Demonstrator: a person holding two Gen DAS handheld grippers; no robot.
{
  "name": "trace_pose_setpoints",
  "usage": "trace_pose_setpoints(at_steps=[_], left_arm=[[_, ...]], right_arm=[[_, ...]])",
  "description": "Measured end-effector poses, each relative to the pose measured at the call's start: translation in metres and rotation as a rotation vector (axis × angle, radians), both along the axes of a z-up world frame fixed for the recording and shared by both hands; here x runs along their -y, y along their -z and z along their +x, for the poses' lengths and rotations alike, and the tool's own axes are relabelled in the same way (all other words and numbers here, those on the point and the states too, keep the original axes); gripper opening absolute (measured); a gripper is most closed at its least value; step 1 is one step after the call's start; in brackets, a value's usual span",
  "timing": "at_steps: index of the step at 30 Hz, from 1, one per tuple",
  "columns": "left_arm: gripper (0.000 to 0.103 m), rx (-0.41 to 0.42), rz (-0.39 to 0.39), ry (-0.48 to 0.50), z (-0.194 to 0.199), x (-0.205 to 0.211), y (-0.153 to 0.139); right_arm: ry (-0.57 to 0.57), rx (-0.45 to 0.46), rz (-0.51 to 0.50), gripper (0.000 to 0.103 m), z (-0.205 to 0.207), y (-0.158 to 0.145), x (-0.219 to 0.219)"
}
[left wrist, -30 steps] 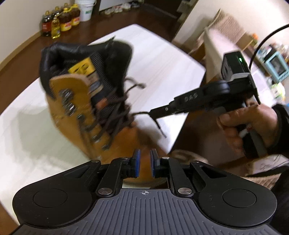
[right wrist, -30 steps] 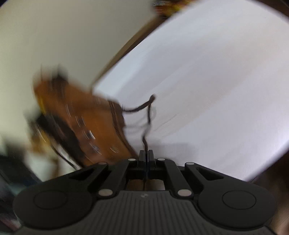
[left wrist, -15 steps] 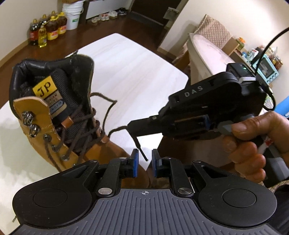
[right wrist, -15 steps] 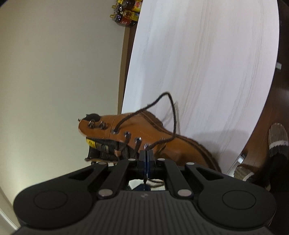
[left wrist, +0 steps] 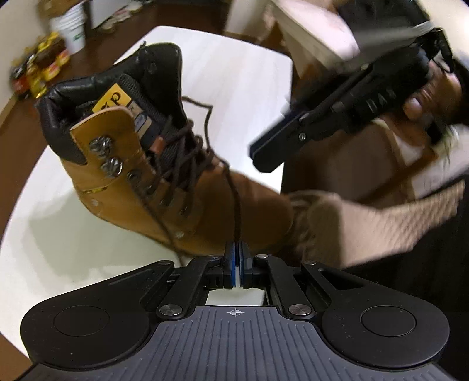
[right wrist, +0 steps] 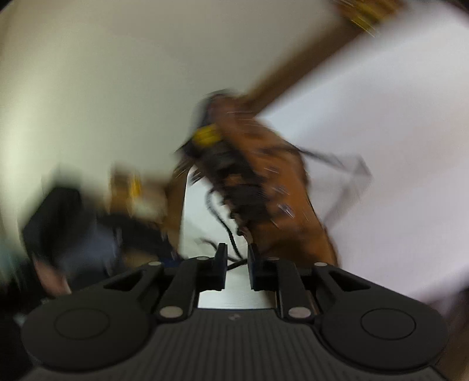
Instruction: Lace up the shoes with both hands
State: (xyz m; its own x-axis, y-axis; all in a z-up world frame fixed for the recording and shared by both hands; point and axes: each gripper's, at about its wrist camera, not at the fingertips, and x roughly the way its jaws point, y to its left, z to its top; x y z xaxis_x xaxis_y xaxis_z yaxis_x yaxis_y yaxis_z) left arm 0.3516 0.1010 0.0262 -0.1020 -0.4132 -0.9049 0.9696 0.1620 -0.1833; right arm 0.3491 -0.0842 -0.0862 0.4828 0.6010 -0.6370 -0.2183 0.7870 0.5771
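Note:
A tan high-top boot point(left wrist: 187, 187) with a black collar and dark brown laces stands on the white table point(left wrist: 240, 67). My left gripper point(left wrist: 236, 249) is shut on a lace end point(left wrist: 234, 205) that runs taut up to the eyelets, just in front of the toe. My right gripper point(right wrist: 236, 258) is open, and a loose lace point(right wrist: 231, 237) lies between its fingers; it also shows in the left wrist view point(left wrist: 263, 152) to the right of the boot. The right wrist view is badly blurred; the boot point(right wrist: 263, 181) shows there ahead of the fingers.
Bottles of oil point(left wrist: 38, 73) and a white bucket point(left wrist: 70, 26) stand on the dark wood floor beyond the table. The table's right edge point(left wrist: 285, 123) lies beside the boot's toe. A beige sleeve point(left wrist: 366, 222) crosses the lower right.
My left gripper has shut on the lace end that the right gripper was holding. My right gripper has opened, let go of it and swung away to the right.

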Motion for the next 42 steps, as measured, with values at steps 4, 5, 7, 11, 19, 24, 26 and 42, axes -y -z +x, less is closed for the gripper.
trace_pose_setpoints(at_steps=[4, 5, 7, 11, 19, 24, 26, 42], left_arm=[[0.002, 0.037, 0.01, 0.083, -0.004, -0.007, 0.001], [0.002, 0.043, 0.008, 0.095, -0.006, -0.008, 0.0], [0.002, 0.047, -0.001, 0.099, -0.007, -0.01, -0.001], [0.002, 0.05, -0.017, 0.089, -0.007, -0.014, -0.002], [0.005, 0.052, -0.029, -0.135, 0.018, -0.031, -0.004], [0.006, 0.049, -0.117, -0.363, 0.045, -0.042, -0.021], [0.006, 0.046, -0.137, -0.387, 0.052, -0.042, -0.025], [0.006, 0.119, -0.194, -0.293, 0.056, -0.032, -0.027]], right_arm=[[-0.43, 0.266, -0.348, 0.018, -0.003, -0.016, -0.069], [-0.523, 0.323, -0.426, 0.018, -0.006, -0.016, -0.084], [-0.623, 0.389, -0.533, 0.018, -0.011, -0.012, -0.101], [-0.704, 0.428, -0.631, 0.017, -0.013, -0.006, -0.113], [-0.504, 0.287, -0.577, 0.003, -0.004, -0.024, -0.096], [-0.215, 0.179, -0.601, 0.003, 0.008, -0.056, -0.081], [-0.163, 0.179, -0.647, 0.003, 0.012, -0.066, -0.086], [-0.103, 0.103, -0.813, 0.003, 0.026, -0.07, -0.137]])
